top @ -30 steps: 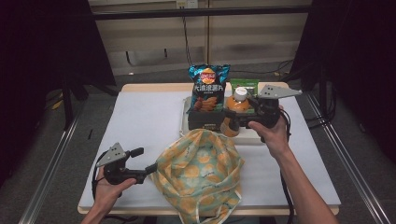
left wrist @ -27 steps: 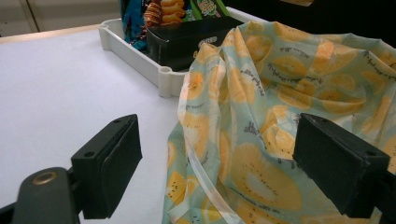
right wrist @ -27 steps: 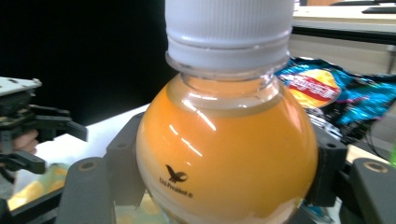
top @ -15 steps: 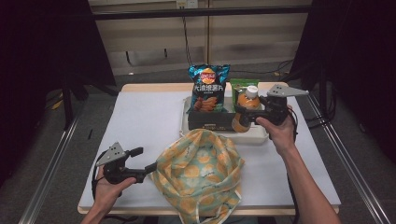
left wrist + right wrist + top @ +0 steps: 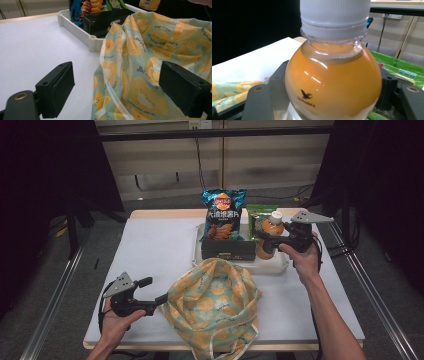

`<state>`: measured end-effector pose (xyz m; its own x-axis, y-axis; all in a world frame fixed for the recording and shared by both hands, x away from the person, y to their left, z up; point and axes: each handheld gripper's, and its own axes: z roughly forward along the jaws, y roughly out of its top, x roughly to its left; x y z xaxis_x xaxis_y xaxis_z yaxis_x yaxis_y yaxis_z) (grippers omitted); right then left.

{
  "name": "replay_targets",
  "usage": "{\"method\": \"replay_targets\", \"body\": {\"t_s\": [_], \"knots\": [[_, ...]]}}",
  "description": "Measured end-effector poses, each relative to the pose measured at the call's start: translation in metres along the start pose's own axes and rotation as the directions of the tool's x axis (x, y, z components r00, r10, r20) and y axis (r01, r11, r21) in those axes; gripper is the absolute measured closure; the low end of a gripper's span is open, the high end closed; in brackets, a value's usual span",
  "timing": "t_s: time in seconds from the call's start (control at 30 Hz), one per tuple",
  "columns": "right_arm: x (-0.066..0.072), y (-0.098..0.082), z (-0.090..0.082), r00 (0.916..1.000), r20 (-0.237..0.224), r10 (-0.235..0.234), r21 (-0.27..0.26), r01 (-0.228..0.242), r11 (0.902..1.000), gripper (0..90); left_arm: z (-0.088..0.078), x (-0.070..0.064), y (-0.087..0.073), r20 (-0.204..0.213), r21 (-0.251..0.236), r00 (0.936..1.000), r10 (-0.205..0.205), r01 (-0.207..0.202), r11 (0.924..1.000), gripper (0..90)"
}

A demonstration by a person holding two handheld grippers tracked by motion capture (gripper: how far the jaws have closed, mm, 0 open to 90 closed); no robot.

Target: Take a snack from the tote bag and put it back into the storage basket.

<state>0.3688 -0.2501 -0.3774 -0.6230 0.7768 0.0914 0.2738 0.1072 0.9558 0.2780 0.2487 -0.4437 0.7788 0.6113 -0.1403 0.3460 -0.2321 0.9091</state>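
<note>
1. Your right gripper is clamped on the orange drink bottle. In the right gripper view the black pads press both flanks of the round body of the bottle, below the white cap.
2. The grip sits on the widest part of the bottle, which I judge is why the jaws stand so far apart while grasping. The bottle stands upright in the white tray, at the tray's right end.
3. Your left gripper has its jaws spread and holds nothing. It sits near the front left corner of the tabletop, its tips at the left edge of the fruit-print bag.
4. That placement probably serves to steady or open the bag for the bottle.
5. Outward in the tray: a black box, a blue crisp packet upright behind it, and a green packet towards the back edge.
6. The left gripper view shows that the bag fabric lies between the spread pads without being pinched, and that it reaches the tray's corner. The high view leaves both unclear.
7. The high view alone gives the layout of both hands.
</note>
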Motion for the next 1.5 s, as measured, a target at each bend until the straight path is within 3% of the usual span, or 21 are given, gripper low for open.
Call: {"method": "replay_targets", "body": {"t_s": [0.27,0.67,0.9,1.1,1.13,1.3,1.5], "knots": [[-0.006,-0.004,0.001,0.9995,0.031,-0.007,0.010,0.007,0.9999,30.7,-0.001,-0.002,0.001,0.001,-0.003,0.9998,0.019,-0.019,0.9998,12.0],[-0.018,-0.013,0.007,0.9990,0.040,-0.021,0.020,0.020,0.9996,30.7,-0.003,-0.001,0.000,-0.007,-0.011,0.9999,0.009,-0.009,0.9999,11.8],[-0.027,-0.020,0.009,0.9985,0.054,-0.004,0.028,0.003,0.9996,30.7,-0.004,-0.001,0.000,-0.026,-0.004,0.9996,0.011,-0.011,0.9999,11.8],[-0.031,-0.029,0.017,0.9980,0.063,-0.001,0.045,-0.002,0.9990,30.6,-0.002,0.000,0.000,-0.006,-0.008,0.9999,0.012,-0.012,0.9999,11.8],[-0.031,-0.030,0.018,0.9977,0.067,0.008,0.043,-0.011,0.9990,30.6,-0.003,0.000,0.000,-0.022,0.004,0.9996,0.016,-0.016,0.9999,11.8],[-0.034,-0.035,0.022,0.9974,0.072,0.009,0.062,-0.014,0.9980,30.7,-0.003,0.000,0.000,-0.017,0.000,0.9998,0.013,-0.013,0.9999,11.8],[-0.037,-0.042,0.030,0.9929,0.118,0.017,0.089,-0.028,0.9957,30.7,-0.002,0.000,0.000,-0.019,0.008,0.9997,0.016,-0.015,0.9998,11.8]]}}
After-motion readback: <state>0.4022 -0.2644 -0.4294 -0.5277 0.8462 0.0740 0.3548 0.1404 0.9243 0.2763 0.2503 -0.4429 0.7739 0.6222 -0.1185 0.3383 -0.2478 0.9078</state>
